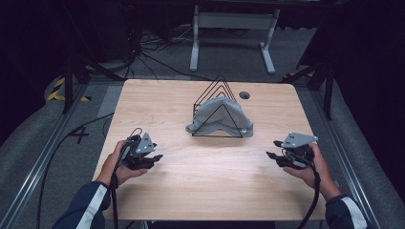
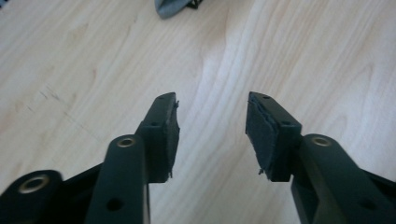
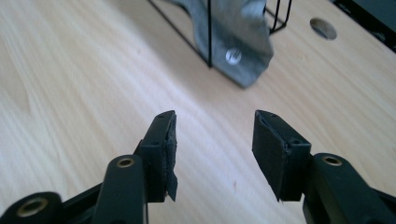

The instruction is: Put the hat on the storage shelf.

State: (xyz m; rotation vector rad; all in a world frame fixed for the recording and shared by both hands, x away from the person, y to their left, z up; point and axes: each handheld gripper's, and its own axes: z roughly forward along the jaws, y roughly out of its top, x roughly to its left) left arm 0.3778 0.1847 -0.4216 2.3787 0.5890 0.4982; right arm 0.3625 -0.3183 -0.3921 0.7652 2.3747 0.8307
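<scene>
A grey cloth cap (image 1: 220, 119) lies draped inside a black wire rack (image 1: 217, 98) of triangular frames at the middle back of the wooden table (image 1: 205, 171). My left gripper (image 1: 154, 158) is held low over the table's left front, open, nothing between its jaws (image 2: 212, 126). My right gripper (image 1: 273, 149) is at the right front, also open and empty (image 3: 215, 135). In the right gripper view the cap (image 3: 233, 42) and a rack wire (image 3: 209, 32) stand just ahead, with a silver button (image 3: 233, 56) on the cloth. A corner of the cap (image 2: 170, 7) shows at the top of the left gripper view.
A round cable hole (image 1: 244, 95) is in the table near the back right, seen too in the right gripper view (image 3: 323, 28). Beyond the table stand a white desk frame (image 1: 234, 33) and loose cables (image 1: 148, 47) on the floor. Metal rails (image 1: 43, 157) run along both sides.
</scene>
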